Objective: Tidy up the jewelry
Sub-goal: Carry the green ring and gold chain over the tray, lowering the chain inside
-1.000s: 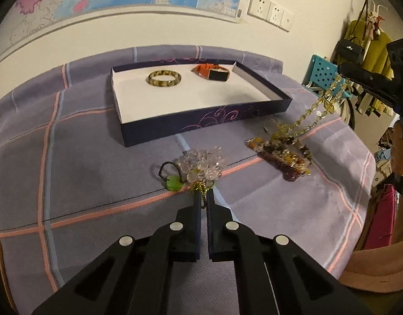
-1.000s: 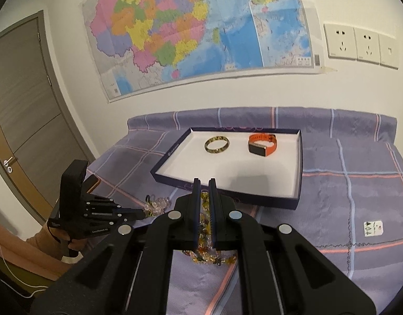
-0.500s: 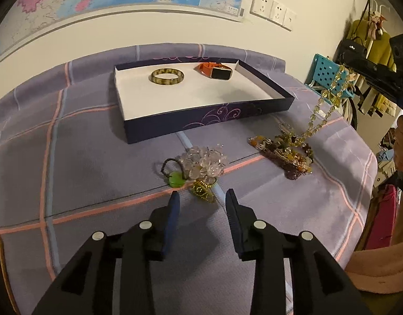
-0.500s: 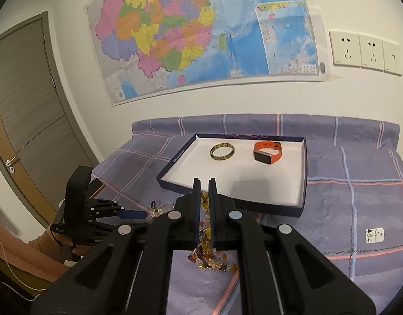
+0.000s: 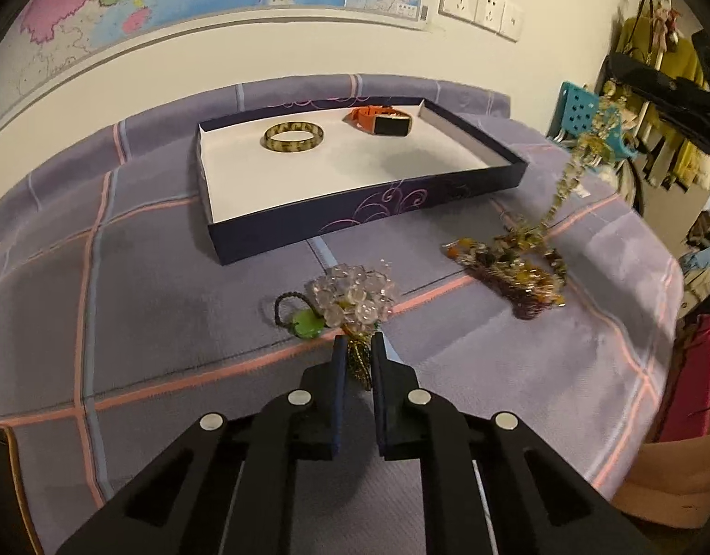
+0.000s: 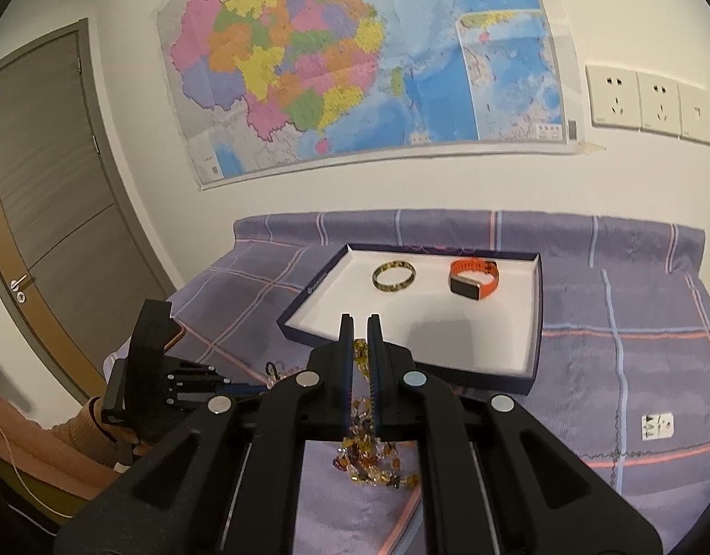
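Note:
A clear crystal bead cluster (image 5: 352, 296) with a green disc and a dark loop lies on the purple checked cloth. My left gripper (image 5: 358, 340) is closing, and its jaws pinch the cluster's gold end. My right gripper (image 6: 360, 319) is shut on an amber bead necklace (image 6: 369, 458); the strand hangs from it to a pile (image 5: 517, 273) on the cloth. Behind stands a navy box tray (image 5: 355, 226) with a white floor. It holds a tortoiseshell bangle (image 5: 294, 137) and an orange watch (image 5: 382, 122). The right wrist view also shows the left gripper (image 6: 255, 388), low at the left.
The cloth-covered surface drops off at the right (image 5: 669, 323), by a pink bag (image 5: 688, 384) and hanging clothes (image 5: 651, 46). A small white tag (image 6: 655, 425) lies on the cloth right of the tray. A wall with a map and sockets rises behind; a door (image 6: 45, 212) stands left.
My left gripper let go of the bead cluster's gold end, opened and drew back, then closed on it again. The right gripper kept its grip on the necklace strand and barely moved.

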Demonstrator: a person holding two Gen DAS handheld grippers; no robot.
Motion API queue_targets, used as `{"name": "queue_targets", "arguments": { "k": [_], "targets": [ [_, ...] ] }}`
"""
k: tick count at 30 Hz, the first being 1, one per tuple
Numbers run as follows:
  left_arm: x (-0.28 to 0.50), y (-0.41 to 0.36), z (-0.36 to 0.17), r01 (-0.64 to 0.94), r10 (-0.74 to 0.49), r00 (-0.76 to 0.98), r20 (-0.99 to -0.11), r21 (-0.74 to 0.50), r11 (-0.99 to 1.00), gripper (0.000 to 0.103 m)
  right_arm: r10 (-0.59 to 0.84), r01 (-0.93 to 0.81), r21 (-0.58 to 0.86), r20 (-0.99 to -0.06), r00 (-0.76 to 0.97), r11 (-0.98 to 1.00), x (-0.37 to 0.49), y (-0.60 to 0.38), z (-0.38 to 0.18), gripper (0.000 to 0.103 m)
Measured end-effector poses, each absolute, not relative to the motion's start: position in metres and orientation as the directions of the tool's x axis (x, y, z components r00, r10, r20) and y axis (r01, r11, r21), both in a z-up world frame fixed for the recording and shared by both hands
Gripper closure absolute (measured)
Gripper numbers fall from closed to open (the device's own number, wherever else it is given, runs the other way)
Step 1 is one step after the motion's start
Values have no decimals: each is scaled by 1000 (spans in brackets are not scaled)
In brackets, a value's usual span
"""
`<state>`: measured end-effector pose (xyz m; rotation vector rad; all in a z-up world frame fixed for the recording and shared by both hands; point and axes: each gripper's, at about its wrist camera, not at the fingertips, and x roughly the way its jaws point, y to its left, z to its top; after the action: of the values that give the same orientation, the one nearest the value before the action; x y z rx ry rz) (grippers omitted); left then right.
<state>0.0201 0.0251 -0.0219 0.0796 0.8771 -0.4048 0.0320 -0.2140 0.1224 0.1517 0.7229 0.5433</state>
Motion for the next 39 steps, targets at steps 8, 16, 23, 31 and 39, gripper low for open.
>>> {"name": "queue_targets", "arguments": {
  "k": [8, 16, 23, 31, 39],
  "targets": [
    [14, 39, 10, 387, -384, 601, -701, -165, 907, 94, 521, -449, 273, -552, 652, 851, 35, -208, 148, 97],
    [22, 34, 41, 416, -413, 642, -646, -159, 895, 94, 510, -461, 230, -508, 694, 857, 48, -208, 176, 97],
    [38, 35, 56, 409, -402, 673, -621, -140, 902, 94, 511, -462, 225, -479, 714, 858, 69, -208, 194, 97],
    [62, 39, 63, 393, -391, 685, -614, -140, 909, 94, 491, -443, 215, -462, 739, 870, 102, -208, 204, 97],
    [89, 38, 67, 380, -369, 693, -620, -122, 917, 94, 455, -399, 221, -492, 742, 890, 150, -212, 193, 97]
  ]
}}
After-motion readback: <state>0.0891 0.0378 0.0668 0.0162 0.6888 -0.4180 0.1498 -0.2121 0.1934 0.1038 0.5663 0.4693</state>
